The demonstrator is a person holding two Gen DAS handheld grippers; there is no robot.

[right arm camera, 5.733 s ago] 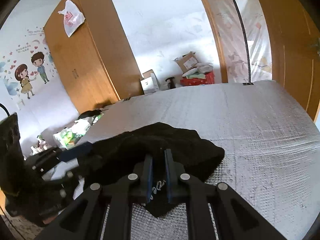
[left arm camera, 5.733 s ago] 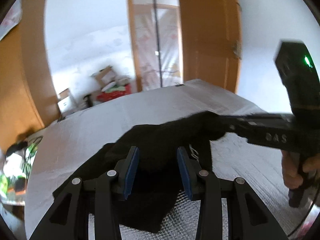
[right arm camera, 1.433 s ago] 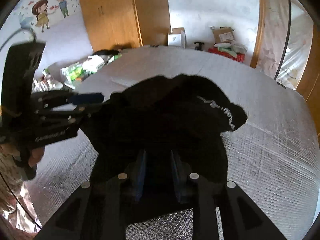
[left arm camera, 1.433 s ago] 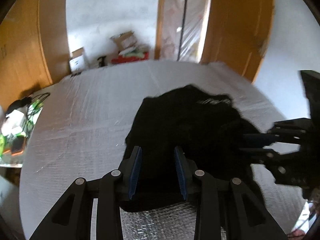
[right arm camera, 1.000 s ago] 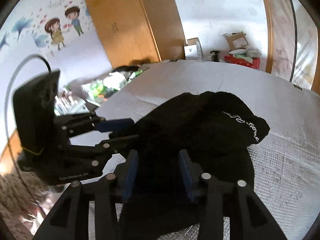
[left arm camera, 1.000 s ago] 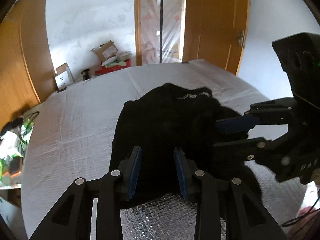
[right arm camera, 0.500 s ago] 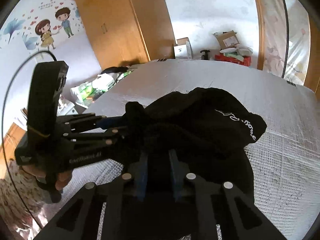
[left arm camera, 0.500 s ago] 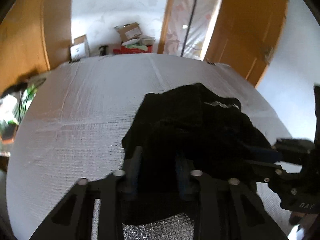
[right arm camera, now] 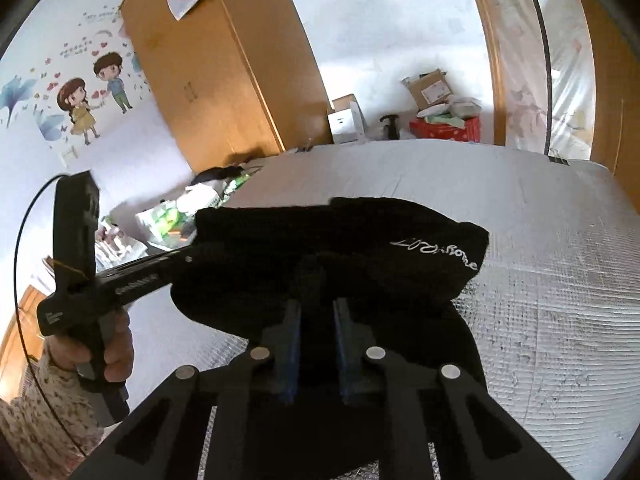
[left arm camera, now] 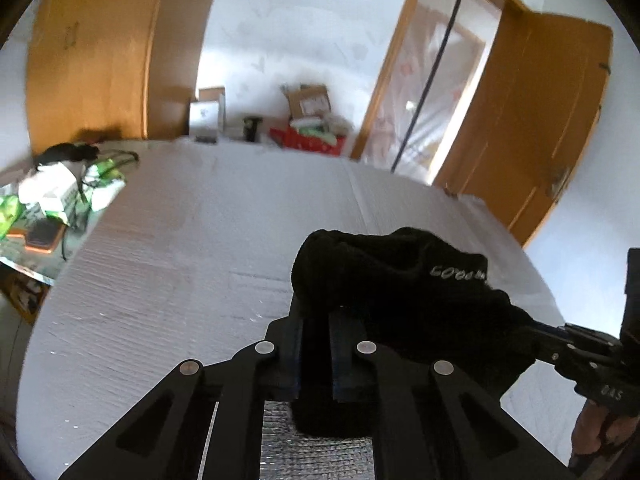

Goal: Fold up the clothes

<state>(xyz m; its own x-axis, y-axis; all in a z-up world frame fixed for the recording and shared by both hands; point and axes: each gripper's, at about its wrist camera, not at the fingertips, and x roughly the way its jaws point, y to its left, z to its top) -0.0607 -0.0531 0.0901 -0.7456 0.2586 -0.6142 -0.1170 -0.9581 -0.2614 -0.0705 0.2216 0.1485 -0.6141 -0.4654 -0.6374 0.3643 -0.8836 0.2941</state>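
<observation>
A black garment [left arm camera: 400, 272] with white lettering hangs bunched between both grippers above a silver quilted mat [left arm camera: 180, 260]. My left gripper [left arm camera: 316, 320] has its jaws closing, and a fold of the black cloth is pinched between the blue pads. In the right wrist view the same garment [right arm camera: 360, 232] drapes over my right gripper [right arm camera: 317, 308], whose jaws are also closing with cloth pressed between them. The right gripper [left arm camera: 536, 330] reaches into the garment from the right. The left gripper [right arm camera: 188, 258] enters it from the left, tips hidden in the cloth.
The mat [right arm camera: 560, 280] stretches far behind the garment. A hand in a floral sleeve [right arm camera: 116, 352] holds the left gripper's handle. Cardboard boxes and a red box [left arm camera: 308, 140] stand by the far wall, between a wooden wardrobe [right arm camera: 224, 80] and a door [left arm camera: 540, 120]. Clutter [left arm camera: 52, 200] lies left of the mat.
Both pairs of jaws have narrowed from wide apart onto the black cloth. The garment has risen off the mat and bunched between the grippers. The left gripper has rolled.
</observation>
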